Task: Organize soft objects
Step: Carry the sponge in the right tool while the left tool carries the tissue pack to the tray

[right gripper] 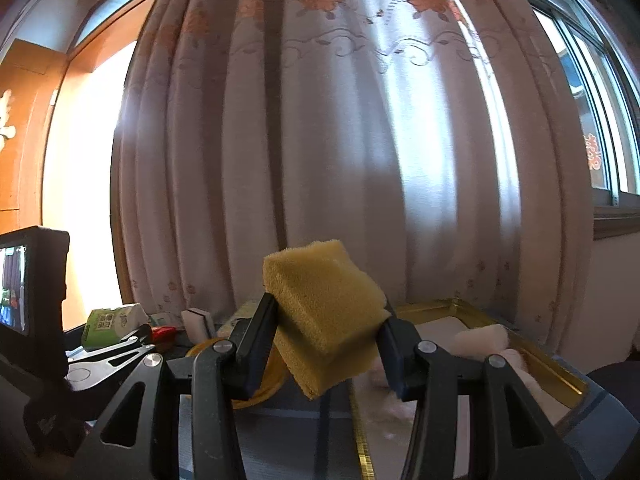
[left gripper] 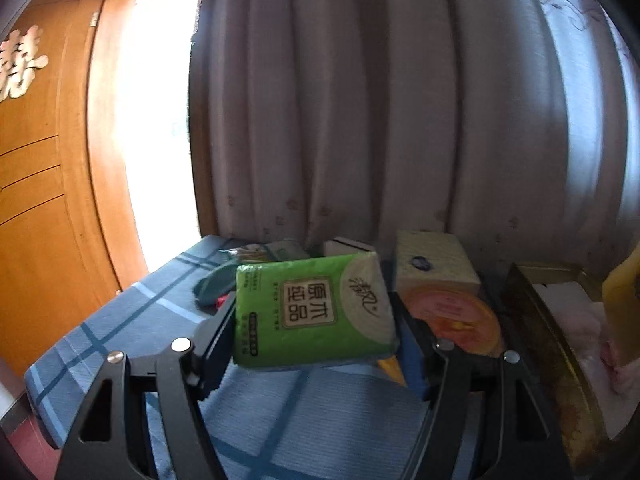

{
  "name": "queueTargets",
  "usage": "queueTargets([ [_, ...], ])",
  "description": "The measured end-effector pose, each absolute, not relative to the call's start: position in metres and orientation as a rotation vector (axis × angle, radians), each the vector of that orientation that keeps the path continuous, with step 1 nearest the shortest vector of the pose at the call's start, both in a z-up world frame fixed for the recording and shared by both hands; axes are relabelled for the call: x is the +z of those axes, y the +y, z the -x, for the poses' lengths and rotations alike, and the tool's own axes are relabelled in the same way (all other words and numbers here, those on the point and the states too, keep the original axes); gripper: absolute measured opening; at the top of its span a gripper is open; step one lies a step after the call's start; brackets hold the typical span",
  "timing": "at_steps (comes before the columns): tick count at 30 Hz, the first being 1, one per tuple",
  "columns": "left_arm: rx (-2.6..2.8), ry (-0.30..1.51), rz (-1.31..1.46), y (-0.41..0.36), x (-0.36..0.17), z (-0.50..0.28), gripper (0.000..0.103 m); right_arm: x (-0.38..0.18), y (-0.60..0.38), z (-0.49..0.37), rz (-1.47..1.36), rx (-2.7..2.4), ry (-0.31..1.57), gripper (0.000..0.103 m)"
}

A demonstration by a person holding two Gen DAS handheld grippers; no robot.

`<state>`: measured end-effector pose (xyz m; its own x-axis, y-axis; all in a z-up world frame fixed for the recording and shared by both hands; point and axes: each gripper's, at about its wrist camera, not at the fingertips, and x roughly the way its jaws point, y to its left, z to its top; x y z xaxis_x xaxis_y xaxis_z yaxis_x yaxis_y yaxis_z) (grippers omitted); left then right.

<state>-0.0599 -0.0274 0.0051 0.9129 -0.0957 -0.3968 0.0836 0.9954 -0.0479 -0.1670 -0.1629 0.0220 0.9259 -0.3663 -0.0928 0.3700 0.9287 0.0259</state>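
My left gripper (left gripper: 320,332) is shut on a green tissue pack (left gripper: 312,312) and holds it above the blue plaid table (left gripper: 120,328). My right gripper (right gripper: 326,344) is shut on a yellow sponge (right gripper: 324,312), lifted over the left edge of a gold-rimmed tray (right gripper: 560,372). The tray (left gripper: 552,344) holds a pale pink soft item (right gripper: 480,338). The sponge also shows at the right edge of the left wrist view (left gripper: 622,304). The green pack shows at the left of the right wrist view (right gripper: 108,322).
A yellow-green box (left gripper: 434,264) sits on an orange round tin (left gripper: 456,316) behind the pack. A dark green item (left gripper: 212,284) and a white box (left gripper: 348,246) lie at the back. Curtains (left gripper: 400,120) hang behind the table. A wooden door (left gripper: 44,200) stands left.
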Motion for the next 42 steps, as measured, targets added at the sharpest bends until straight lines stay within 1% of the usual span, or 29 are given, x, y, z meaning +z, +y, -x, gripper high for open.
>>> queueTargets([
  [19,-0.269,0.440,-0.004,-0.092,0.010,0.076,0.070,0.023,-0.218,0.193,-0.093,-0.495,0.105,0.050],
  [33,-0.419,0.396,-0.050,-0.134,0.032,0.089,0.070,0.036,-0.268,0.211,-0.112,-0.609,0.096,0.050],
  [42,-0.527,0.439,-0.034,-0.166,0.042,0.084,0.070,0.044,-0.300,0.214,-0.142,-0.628,0.124,0.050],
])
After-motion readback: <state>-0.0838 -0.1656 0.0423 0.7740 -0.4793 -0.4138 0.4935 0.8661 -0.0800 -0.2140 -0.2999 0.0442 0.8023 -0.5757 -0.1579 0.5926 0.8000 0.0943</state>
